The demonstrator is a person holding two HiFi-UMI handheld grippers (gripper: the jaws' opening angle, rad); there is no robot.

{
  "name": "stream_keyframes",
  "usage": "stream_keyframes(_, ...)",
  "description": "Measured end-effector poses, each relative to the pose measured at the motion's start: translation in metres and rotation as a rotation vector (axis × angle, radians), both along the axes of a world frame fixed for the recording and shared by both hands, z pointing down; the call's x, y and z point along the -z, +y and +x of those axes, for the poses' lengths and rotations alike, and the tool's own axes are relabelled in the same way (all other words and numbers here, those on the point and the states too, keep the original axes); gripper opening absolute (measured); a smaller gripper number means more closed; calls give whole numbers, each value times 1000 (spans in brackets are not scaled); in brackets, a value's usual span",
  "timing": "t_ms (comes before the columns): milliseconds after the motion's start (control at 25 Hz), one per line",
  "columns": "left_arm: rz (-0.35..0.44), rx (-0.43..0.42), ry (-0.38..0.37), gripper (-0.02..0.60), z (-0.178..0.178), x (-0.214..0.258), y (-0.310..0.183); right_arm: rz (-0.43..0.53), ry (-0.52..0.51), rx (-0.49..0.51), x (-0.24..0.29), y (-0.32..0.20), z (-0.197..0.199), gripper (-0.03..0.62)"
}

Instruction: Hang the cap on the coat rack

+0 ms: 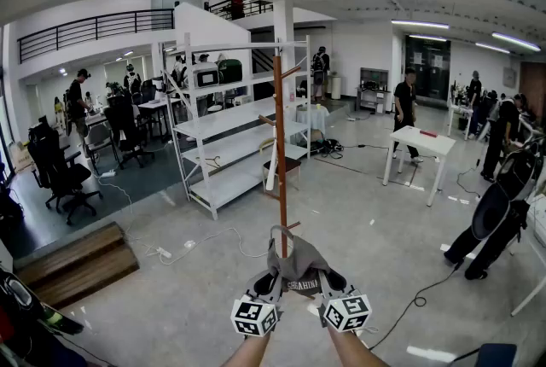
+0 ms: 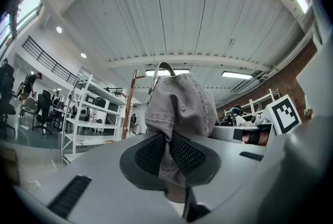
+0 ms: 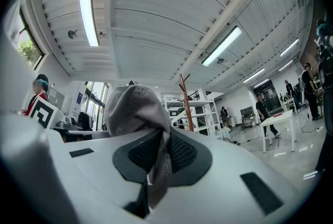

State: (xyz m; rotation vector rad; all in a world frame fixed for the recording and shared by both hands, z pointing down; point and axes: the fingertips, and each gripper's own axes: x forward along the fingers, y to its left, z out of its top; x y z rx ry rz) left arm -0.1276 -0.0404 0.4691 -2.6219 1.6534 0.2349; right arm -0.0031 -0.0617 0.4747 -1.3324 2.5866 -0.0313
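Both grippers in play, 1 cap between them.

- Left gripper (image 2: pixel 169 152): jaws nearly together, pinched on a fold of the grey cap (image 2: pixel 182 98). The fabric runs down between the 2 black pads and bunches above them.
- Right gripper (image 3: pixel 158 152): same narrow pinch on the other side of the cap (image 3: pixel 134 108), with cloth pressed between its pads.
- Head view: left gripper (image 1: pixel 266 283) and right gripper (image 1: pixel 329 282) sit side by side, marker cubes toward the camera. The cap (image 1: pixel 294 261) is held up in the air between them, clear of the floor (image 1: pixel 384 254). A strap loop (image 1: pixel 278 230) stands up at its top edge. White lettering on a dark band is too small to read.
- Coat rack (image 1: pixel 280 135): brown wooden pole with short angled pegs, upright on the floor directly beyond the cap. Its lower part is covered by the cap in the head view. In both gripper views the coat rack (image 2: pixel 127 108) (image 3: pixel 186 104) stands behind the cap; the cap hangs on no peg.
- Surroundings: white shelving unit (image 1: pixel 226 135) behind the rack, white desk (image 1: pixel 422 142) to the right, cables (image 1: pixel 213 241) trailing on the floor, several people (image 1: pixel 405 105) standing further back.
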Motion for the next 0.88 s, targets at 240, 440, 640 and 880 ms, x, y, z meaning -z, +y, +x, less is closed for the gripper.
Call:
stream_keyframes(240,-3,-12,4,43,18,12,-1,8,-5,10,11,1,18,40)
stream_keyframes(440,-10,-22,-1,43,29,13,2,-1,-16,11,11,4,28,40)
stream_keyframes(640,-20,-28,-7,44,36,12,4,-12,-23,16,7,7,35,41)
stream_keyframes(880,-31,-38,0,43,46,4,4,-37,-32,25,-3,6,44,41)
